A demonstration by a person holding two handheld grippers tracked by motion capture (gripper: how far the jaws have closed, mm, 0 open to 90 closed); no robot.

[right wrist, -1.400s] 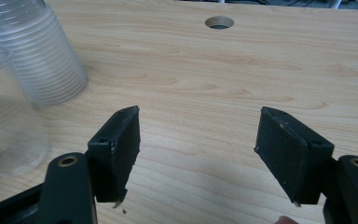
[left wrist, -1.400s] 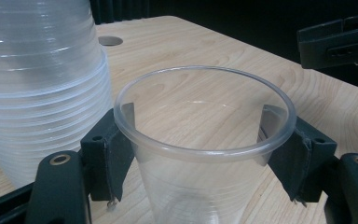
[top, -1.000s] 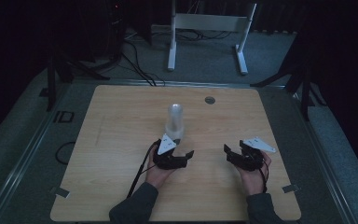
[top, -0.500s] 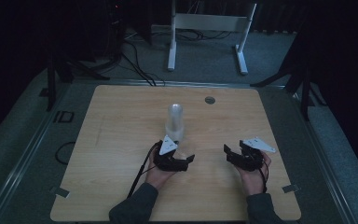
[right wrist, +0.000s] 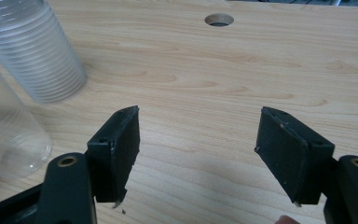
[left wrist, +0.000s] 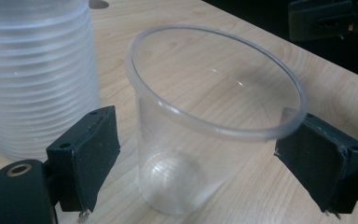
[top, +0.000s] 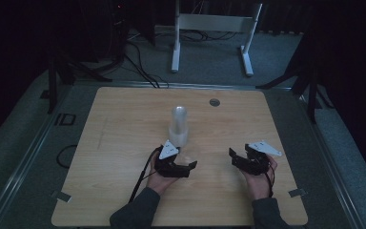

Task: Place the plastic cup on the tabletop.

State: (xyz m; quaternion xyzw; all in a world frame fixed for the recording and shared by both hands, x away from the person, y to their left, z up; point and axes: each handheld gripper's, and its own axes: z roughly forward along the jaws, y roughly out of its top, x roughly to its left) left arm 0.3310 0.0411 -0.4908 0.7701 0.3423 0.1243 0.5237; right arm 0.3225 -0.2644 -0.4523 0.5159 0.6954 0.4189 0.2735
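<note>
Surface [top: 124,191]: wooden, lying open ahead and to both sides, its near edge sitting close behind both hands

Cup stack [left wrist: 37,74]: standing just beside the single cup; a sideways nudge is risking a topple

Single cup [left wrist: 205,140]: standing upright between the left gripper [left wrist: 209,154] fingers, which have just been opening wide; light, likely tipping if clipped

Right gripper [right wrist: 205,149]: fingers spreading wide, holding nothing
</note>
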